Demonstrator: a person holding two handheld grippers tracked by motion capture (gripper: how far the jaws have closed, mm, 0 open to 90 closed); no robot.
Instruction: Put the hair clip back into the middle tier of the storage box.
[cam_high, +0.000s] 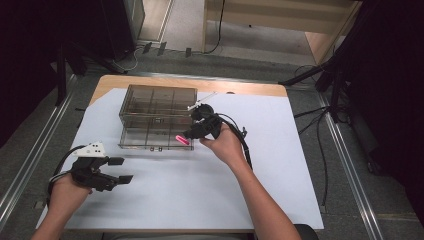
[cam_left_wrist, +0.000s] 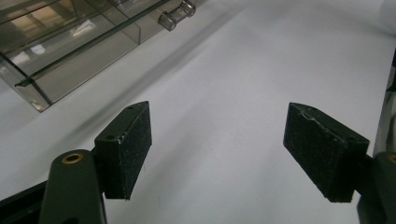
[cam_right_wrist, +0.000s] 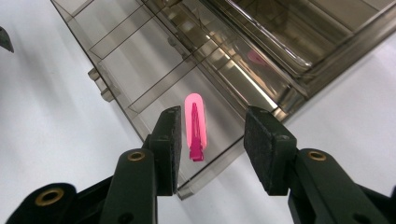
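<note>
right gripper view: drawer (cam_right_wrist: 154, 88) edge half hides right claw's (cam_right_wrist: 212, 149) pink clip (cam_right_wrist: 194, 132).

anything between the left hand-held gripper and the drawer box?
Nothing: in the high view, bare white sheet separates the left hand-held gripper from the drawer box; the left gripper view shows the same.

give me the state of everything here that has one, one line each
drawer: pulled out of the organizer box, divided into compartments
organizer box: upright on the table
pink hair clip: lying flat in the drawer's end compartment, not gripped
right gripper: open above the clip
left gripper: open, empty
</note>
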